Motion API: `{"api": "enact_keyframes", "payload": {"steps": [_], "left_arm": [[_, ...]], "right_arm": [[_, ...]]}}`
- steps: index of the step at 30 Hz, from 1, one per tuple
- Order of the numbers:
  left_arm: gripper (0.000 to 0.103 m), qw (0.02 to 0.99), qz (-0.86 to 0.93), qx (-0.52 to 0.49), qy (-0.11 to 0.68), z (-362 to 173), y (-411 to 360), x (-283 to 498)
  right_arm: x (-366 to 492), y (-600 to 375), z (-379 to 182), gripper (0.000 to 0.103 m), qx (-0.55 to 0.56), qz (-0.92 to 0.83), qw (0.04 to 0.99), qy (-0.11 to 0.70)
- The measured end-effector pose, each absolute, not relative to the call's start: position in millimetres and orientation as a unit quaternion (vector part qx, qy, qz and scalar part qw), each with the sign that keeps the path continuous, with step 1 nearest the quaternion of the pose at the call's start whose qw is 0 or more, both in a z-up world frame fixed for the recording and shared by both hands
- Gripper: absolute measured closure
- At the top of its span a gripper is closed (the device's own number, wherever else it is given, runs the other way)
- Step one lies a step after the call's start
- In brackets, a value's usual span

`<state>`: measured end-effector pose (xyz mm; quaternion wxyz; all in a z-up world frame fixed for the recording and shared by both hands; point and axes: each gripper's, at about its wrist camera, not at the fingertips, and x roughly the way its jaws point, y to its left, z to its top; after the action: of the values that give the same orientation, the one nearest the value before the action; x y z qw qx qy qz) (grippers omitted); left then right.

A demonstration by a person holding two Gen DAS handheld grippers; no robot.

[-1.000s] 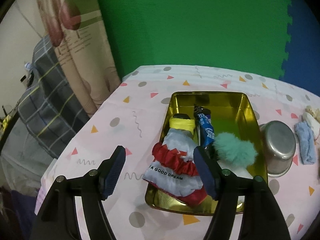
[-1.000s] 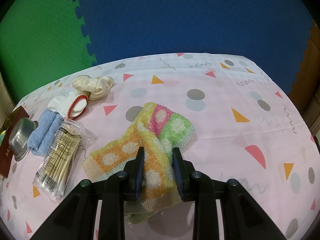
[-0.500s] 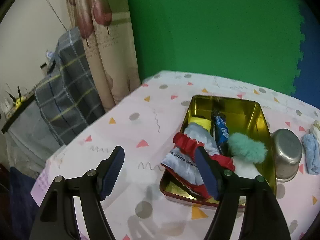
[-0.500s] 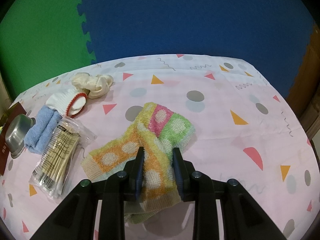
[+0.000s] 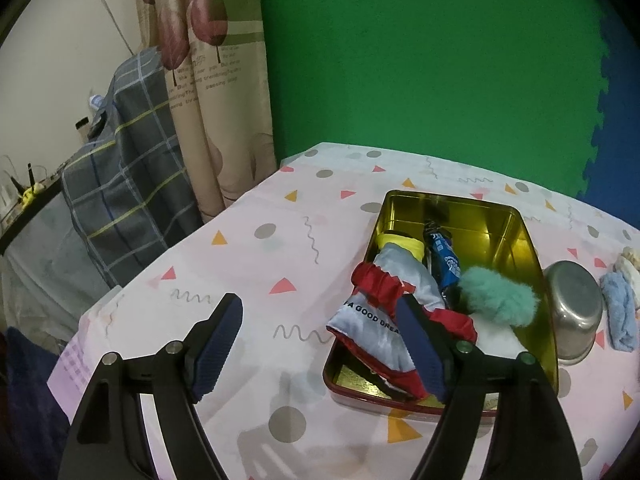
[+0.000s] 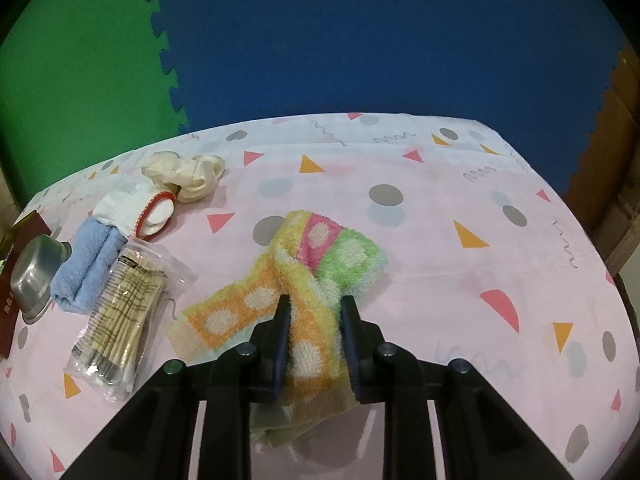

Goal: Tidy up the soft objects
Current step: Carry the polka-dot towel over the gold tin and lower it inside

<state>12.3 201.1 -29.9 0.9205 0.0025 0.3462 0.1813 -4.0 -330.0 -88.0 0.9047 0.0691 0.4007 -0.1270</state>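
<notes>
Right-wrist view: we see the right gripper [image 6: 314,330] with its fingers [image 6: 282,332] closing on the fuzzy polka-dot socks [image 6: 288,296], a loosely folded pair in orange, yellow, pink and green pile. Since a second ago the gap has narrowed and the pads now press the nap; we judge the pick-up begun, the lift not yet made. Beside the socks lie a crinkled clear packet of swabs [image 6: 120,312], a rolled blue terry cloth [image 6: 86,266], a white sock with a red cuff [image 6: 136,208] and a cream scrunchie [image 6: 184,172], all on the patterned counter [image 6: 440,240].

Left-wrist view: the left gripper [image 5: 320,348] has fingers [image 5: 218,346] opening wide with nothing between them. It has drawn back from the gold tin [image 5: 496,220], so we take that deposit as finished. Within the tin rest a satin drawstring pouch [image 5: 384,300], a teal pompom [image 5: 498,300] and a blue foil sachet [image 5: 444,260]; a steel bowl [image 5: 574,312] stands just beside it.
</notes>
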Motion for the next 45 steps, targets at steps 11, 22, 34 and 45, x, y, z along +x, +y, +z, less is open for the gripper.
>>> {"api": "enact_keyframes", "payload": {"steps": [11,22,34,45], "left_arm": [[0.026,0.92,0.173,-0.012,0.352,-30.1,201.2,10.6],[0.026,0.914,0.184,-0.039,0.359,-32.8,212.6,12.0],[0.026,0.908,0.205,-0.062,0.361,-34.6,228.2,12.5],[0.026,0.9,0.214,-0.078,0.371,-37.9,238.5,12.4]], "right_arm": [[-3.9,-299.9,-44.2,0.08,0.053,-0.102,0.925,0.363],[19.7,-206.0,-4.0,0.08,0.048,0.018,0.939,0.34],[46.4,-63.8,-0.3,0.08,0.02,0.165,0.924,0.344],[62.3,17.0,-11.4,0.08,-0.009,0.229,0.9,0.37]]}}
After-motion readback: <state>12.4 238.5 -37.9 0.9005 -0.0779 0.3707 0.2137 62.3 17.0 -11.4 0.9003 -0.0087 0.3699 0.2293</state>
